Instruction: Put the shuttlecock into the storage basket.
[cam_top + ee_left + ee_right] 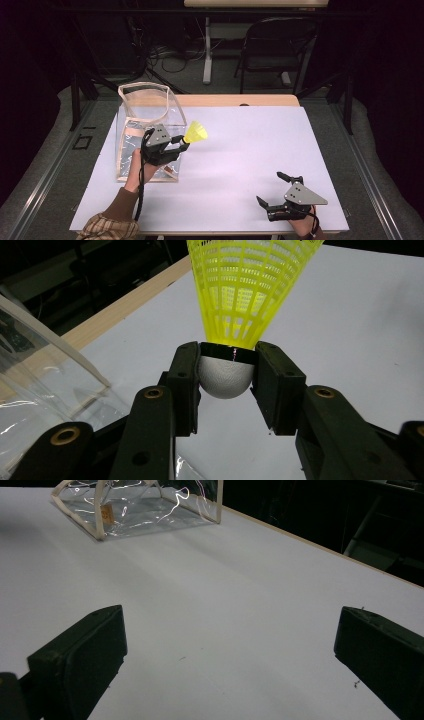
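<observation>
Left gripper (181, 145) has its jaws clamped on the white cork of the yellow shuttlecock (196, 133), held above the table just beside the clear bag (145, 112). Right gripper (276, 189) rests wide open, holding nothing. Advice: lift over the bag's rim, centre above the opening, then release.
</observation>
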The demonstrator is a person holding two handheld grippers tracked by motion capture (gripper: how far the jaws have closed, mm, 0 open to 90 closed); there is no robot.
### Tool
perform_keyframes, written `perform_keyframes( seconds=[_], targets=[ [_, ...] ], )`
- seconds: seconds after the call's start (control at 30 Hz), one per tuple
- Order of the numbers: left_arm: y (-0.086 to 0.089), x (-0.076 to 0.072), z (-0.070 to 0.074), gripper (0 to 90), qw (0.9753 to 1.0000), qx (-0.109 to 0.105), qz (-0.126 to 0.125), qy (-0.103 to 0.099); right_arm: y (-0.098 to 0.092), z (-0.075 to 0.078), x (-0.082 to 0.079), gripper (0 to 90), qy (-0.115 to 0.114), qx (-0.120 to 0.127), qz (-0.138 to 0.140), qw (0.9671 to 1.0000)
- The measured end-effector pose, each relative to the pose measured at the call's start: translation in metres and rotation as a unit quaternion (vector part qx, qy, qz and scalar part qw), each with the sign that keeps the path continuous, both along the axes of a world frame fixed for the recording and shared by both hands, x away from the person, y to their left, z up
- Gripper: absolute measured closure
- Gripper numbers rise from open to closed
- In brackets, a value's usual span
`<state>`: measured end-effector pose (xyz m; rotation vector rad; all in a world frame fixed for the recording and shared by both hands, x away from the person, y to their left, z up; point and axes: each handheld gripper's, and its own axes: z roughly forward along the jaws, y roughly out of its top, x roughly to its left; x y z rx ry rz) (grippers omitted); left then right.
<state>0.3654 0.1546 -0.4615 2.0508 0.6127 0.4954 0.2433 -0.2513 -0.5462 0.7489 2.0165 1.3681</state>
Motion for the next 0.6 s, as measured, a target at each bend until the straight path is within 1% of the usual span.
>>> perform_keyframes(
  seconds=[0.1,0.3,0.53,0.6],
  targets=[
    [0.0006,-0.0003,0.0016,63.7,1.0,-0.005,0.003,-0.003,0.0001,0.0,0.0,0.0,0.0,0.0,0.0,1.0],
    [0.001,-0.0009,0.0043,63.7,1.0,-0.004,0.004,-0.005,0.0002,0.0001,-0.0002,0.0,-0.001,0.0,0.0,1.0],
    [0.0025,-0.0006,0.0076,63.7,0.9999,-0.011,0.007,-0.007,0.0002,0.0001,-0.0001,0.0,0.0,0.0,0.0,1.0],
    [0.003,-0.0006,0.0092,63.7,0.9999,-0.008,0.006,-0.009,0.0002,0.0,0.0,0.0,0.0,-0.001,0.0,1.0]
  ],
)
